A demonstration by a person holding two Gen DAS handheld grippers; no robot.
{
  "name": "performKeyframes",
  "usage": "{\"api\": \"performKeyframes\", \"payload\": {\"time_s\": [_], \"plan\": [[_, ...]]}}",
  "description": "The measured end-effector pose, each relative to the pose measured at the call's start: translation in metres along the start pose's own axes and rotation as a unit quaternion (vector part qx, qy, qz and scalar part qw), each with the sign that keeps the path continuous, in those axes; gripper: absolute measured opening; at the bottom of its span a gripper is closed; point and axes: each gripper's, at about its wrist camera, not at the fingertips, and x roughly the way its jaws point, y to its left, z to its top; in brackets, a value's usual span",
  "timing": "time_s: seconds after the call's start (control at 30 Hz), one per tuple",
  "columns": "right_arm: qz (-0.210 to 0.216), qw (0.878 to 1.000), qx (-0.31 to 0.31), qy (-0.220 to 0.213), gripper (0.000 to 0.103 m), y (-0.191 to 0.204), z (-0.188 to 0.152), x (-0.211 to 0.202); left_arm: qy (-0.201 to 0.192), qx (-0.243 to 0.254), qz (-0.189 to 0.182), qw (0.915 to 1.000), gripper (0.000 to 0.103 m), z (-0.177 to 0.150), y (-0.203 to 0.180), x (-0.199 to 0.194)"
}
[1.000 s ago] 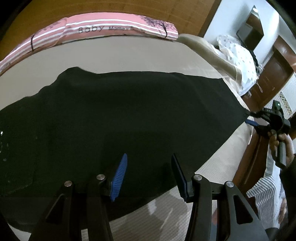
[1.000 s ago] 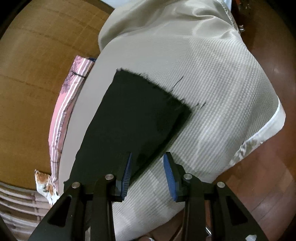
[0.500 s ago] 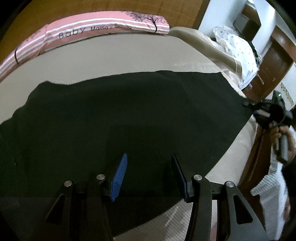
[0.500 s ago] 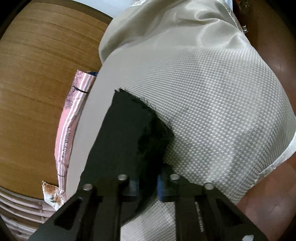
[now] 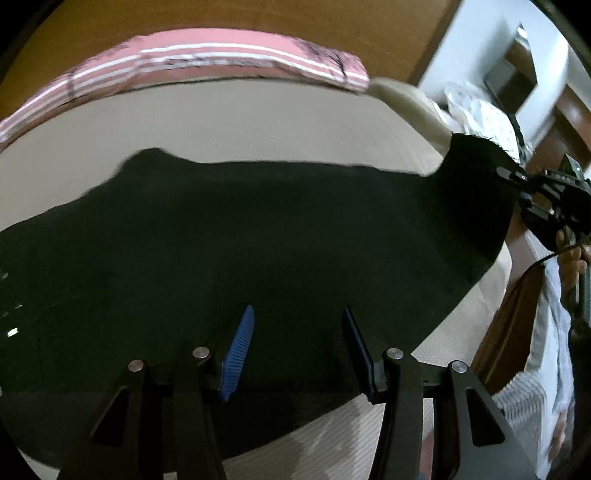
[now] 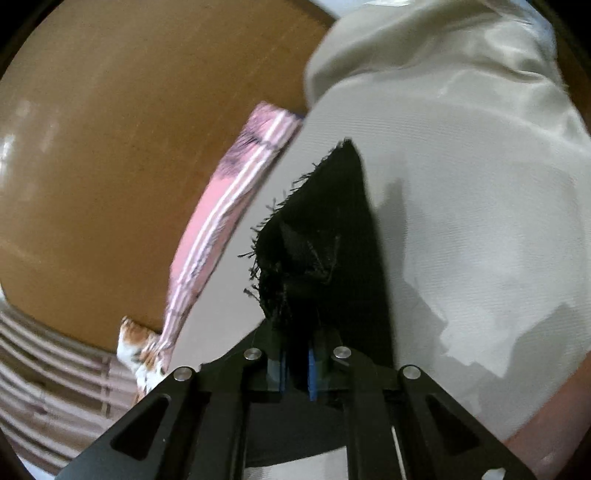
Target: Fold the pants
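Observation:
The black pants (image 5: 258,240) lie spread across the beige bed (image 5: 221,122). My left gripper (image 5: 295,332) is open and empty, hovering just over the near part of the pants. My right gripper (image 6: 295,354) is shut on the frayed hem end of the pants (image 6: 325,229) and holds it lifted off the bed. In the left wrist view the right gripper (image 5: 524,192) shows at the far right, with the raised hem end (image 5: 476,177) standing up beside it.
A pink striped pillow (image 5: 229,55) lies along the wooden headboard (image 5: 221,18) at the back. A beige satin cover (image 6: 461,74) drapes the bed's end. The bed edge and wooden floor (image 6: 554,424) are at the right. A dotted white cloth (image 5: 480,110) sits beyond the bed.
My right gripper closed on the pants' hem end and lifted it up off the bed. My left gripper stayed open and shifted slightly over the pants.

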Motion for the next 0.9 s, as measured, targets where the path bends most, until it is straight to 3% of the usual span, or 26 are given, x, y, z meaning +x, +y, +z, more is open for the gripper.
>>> {"api": "performKeyframes", "payload": {"time_s": [0.2,0.4,0.73,0.9], "plan": [[0.040,0.996,-0.057,0.054,0.009,0.068,-0.027,0.043,-0.031,-0.051,0.010,0.9981,0.051,-0.005,0.039,-0.032],[0.053,0.983,-0.118,0.129,0.009,0.121,-0.077,0.098,-0.043,-0.086,0.017,0.9952,0.051,-0.019,0.066,-0.046],[0.032,0.949,-0.197,0.242,0.010,0.154,-0.174,0.161,-0.051,-0.111,-0.015,0.9924,0.051,-0.033,0.085,-0.053],[-0.002,0.924,-0.259,0.280,0.010,0.159,-0.208,0.178,-0.056,-0.120,-0.029,0.9908,0.051,-0.031,0.092,-0.058]]}}
